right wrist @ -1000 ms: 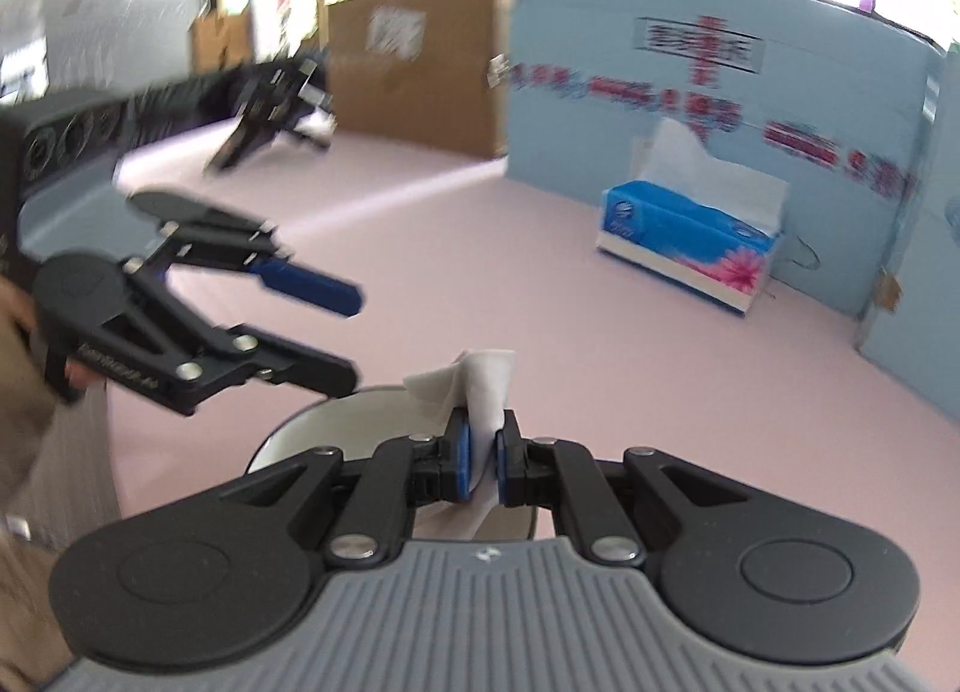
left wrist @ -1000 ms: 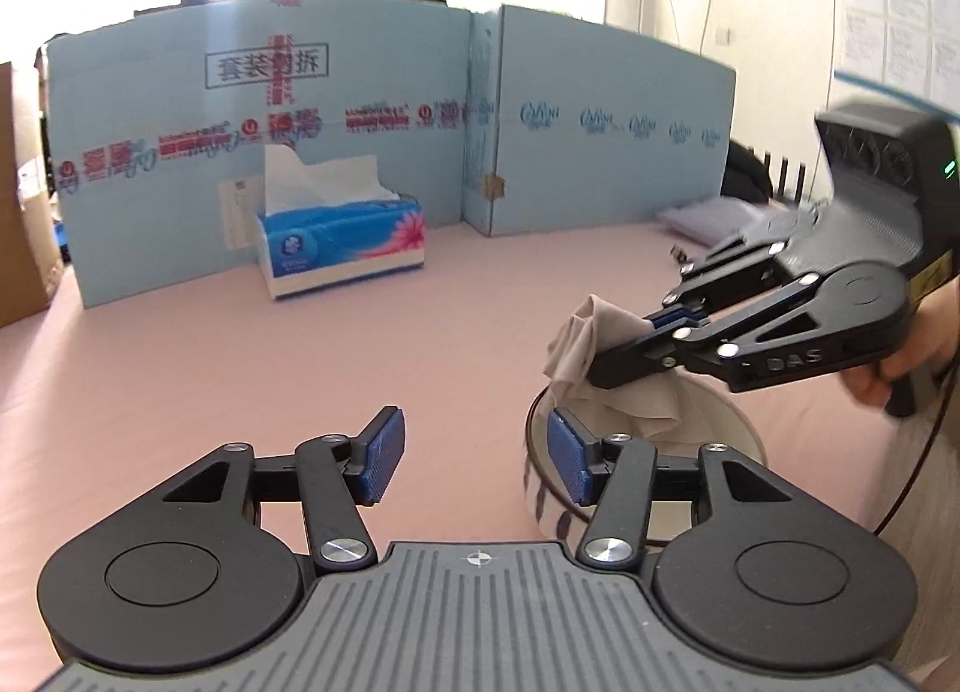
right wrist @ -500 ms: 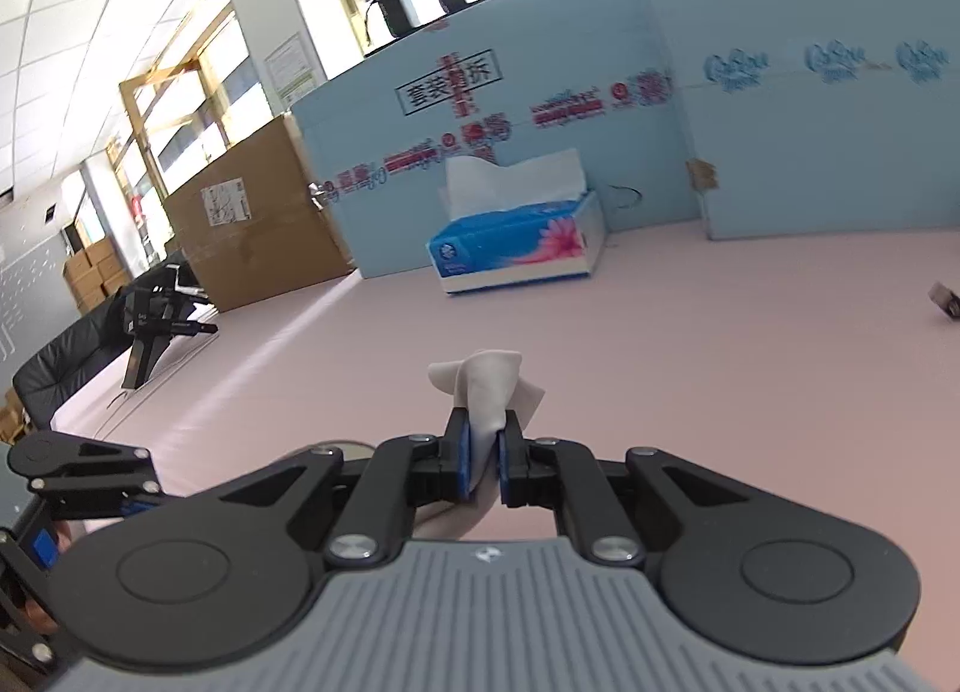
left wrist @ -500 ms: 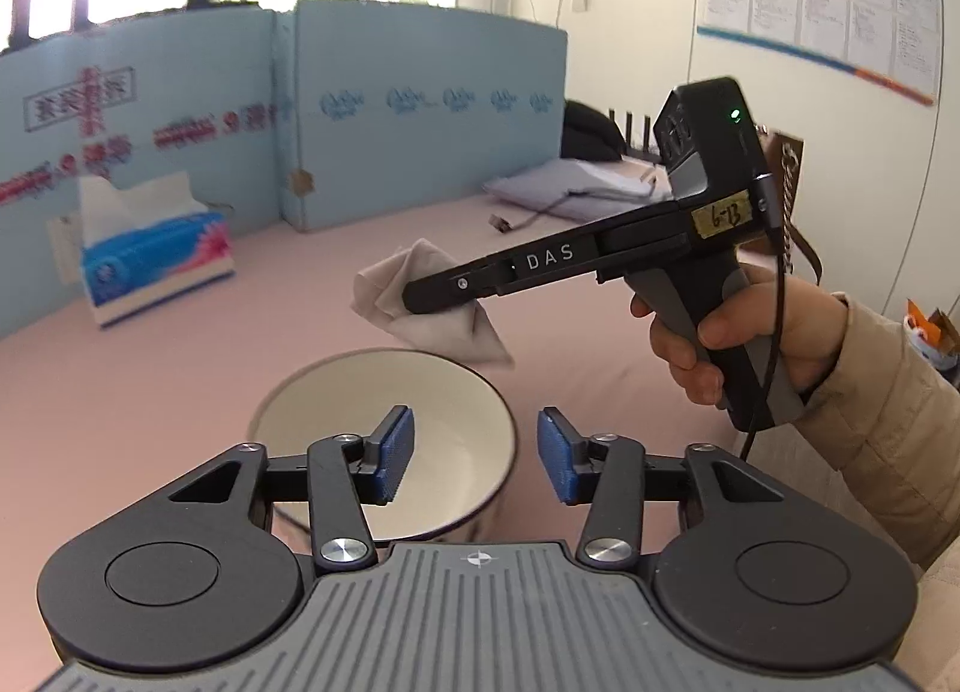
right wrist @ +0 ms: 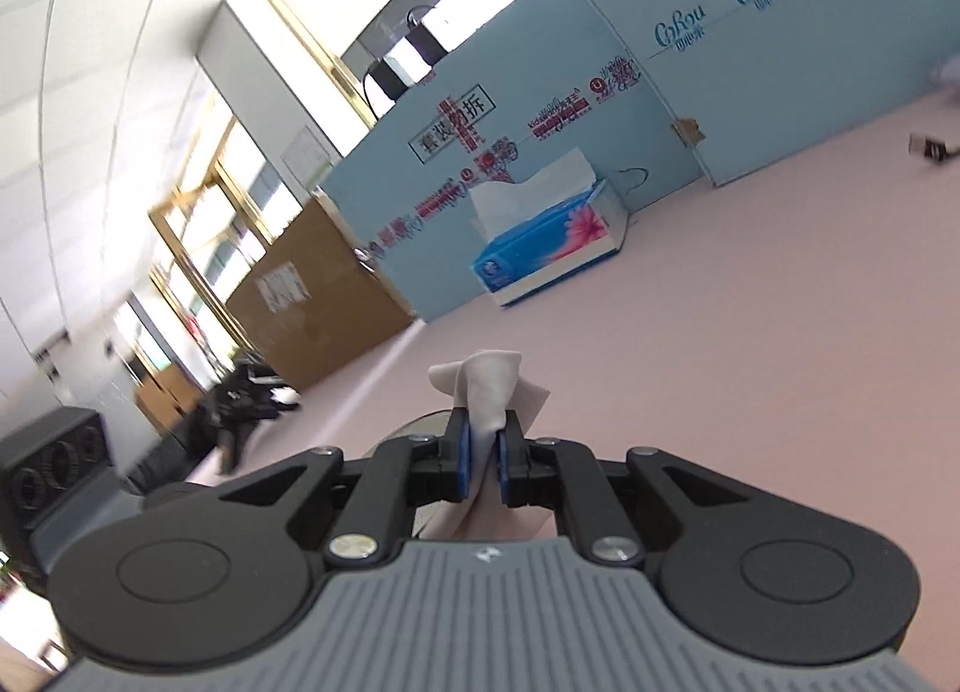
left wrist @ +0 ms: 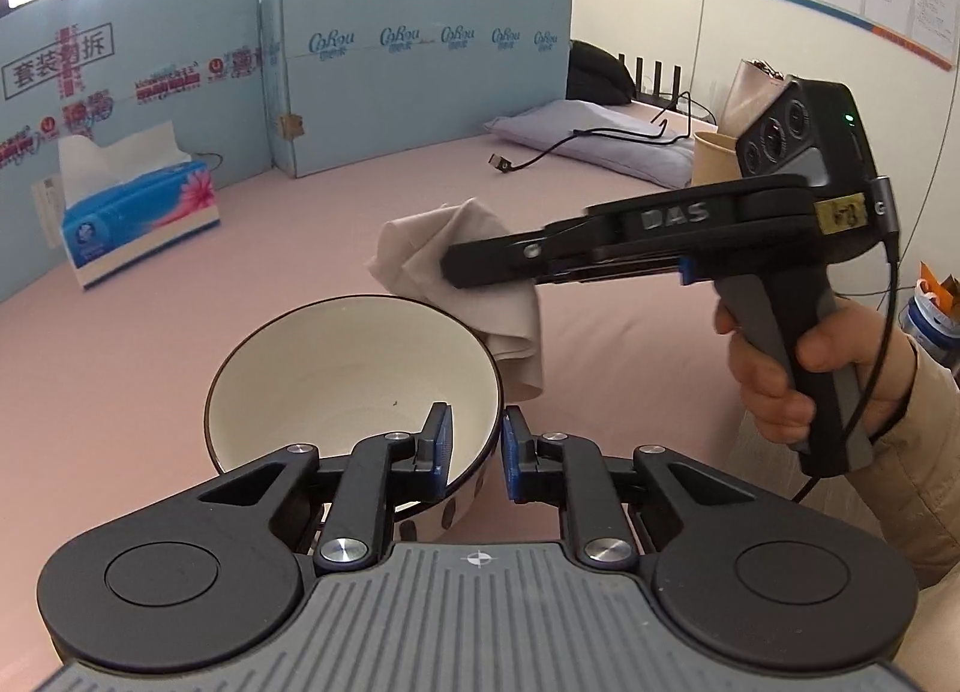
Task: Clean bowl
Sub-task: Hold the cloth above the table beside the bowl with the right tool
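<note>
L claw pinches the near-right rim of the bowl: one pad inside, one outside, wall between. Bowl tilts w/ its mouth facing up-left, white interior w/ a tiny dark speck. R claw is clamped on a beige cloth, held just over the bowl's far-right rim; touching or not, can't tell. Pink worktop lies bare left of the bowl up to the tissue box by the blue board. In R wrist view the cloth hides most of the bowl; only a rim sliver shows.
</note>
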